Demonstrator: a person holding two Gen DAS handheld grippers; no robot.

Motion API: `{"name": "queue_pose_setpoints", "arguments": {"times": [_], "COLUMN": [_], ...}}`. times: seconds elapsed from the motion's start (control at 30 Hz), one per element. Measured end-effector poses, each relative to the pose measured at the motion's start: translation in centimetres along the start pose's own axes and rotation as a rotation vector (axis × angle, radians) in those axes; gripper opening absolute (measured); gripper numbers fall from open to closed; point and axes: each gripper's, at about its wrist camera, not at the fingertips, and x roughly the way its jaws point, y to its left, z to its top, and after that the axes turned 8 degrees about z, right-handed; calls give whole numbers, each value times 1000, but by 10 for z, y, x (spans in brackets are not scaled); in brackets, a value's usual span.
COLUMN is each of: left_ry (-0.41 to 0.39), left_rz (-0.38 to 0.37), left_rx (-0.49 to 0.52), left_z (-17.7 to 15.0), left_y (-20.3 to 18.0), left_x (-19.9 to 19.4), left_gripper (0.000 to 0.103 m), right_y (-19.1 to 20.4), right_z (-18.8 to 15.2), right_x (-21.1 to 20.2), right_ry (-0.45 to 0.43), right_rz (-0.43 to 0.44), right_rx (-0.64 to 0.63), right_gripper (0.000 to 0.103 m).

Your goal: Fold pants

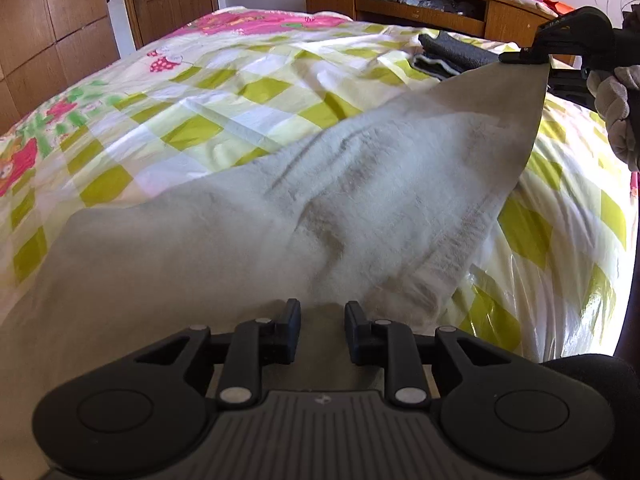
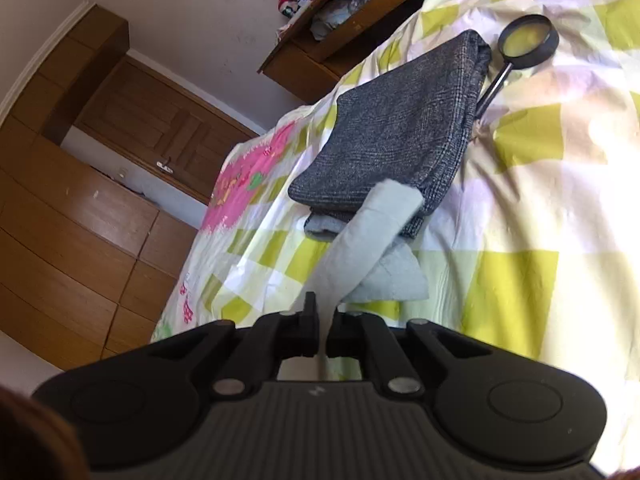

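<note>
Pale grey fleecy pants (image 1: pixel 280 208) are spread over the bed and lifted at two ends. My left gripper (image 1: pixel 322 324) sits at the near edge of the pants; its jaws stand a little apart with cloth between them. My right gripper (image 1: pixel 524 56) at the upper right is shut on a far corner of the pants and holds it up, so the cloth slopes down toward the left gripper. In the right wrist view, my right gripper (image 2: pixel 323 320) pinches a strip of the pale pants (image 2: pixel 360 240) that hangs forward.
The bed has a yellow-green checked cover (image 1: pixel 192 128). A folded dark grey garment (image 2: pixel 392 128) lies on lighter folded cloth near the headboard, also seen in the left wrist view (image 1: pixel 452 56). A magnifying glass (image 2: pixel 526 40) lies beside it. A wooden headboard shelf (image 1: pixel 400 0) and wardrobe doors (image 2: pixel 80 220) stand beyond.
</note>
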Motion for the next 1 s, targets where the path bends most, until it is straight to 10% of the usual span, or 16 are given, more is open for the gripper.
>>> {"name": "queue_pose_setpoints", "arguments": {"times": [0.23, 0.43, 0.6, 0.77, 1.0], "left_ry": [-6, 31, 43, 30, -39], "left_rz": [194, 389, 401, 355, 309], "left_rx": [-94, -139, -232, -289, -336], "left_z": [-45, -112, -158, -183, -194], "left_y": [99, 176, 207, 218, 223], "left_x": [-66, -115, -144, -150, -163], "left_gripper": [40, 41, 42, 42, 42], "right_y": [164, 279, 282, 281, 338], "right_z": [-89, -302, -472, -497, -458], "right_x": [18, 52, 34, 25, 30], "right_ry": [176, 491, 638, 686, 553], "right_rz": [234, 454, 556, 503, 463], "right_rx": [-495, -1062, -1520, -1563, -1271], "right_gripper": [4, 4, 3, 3, 3]}}
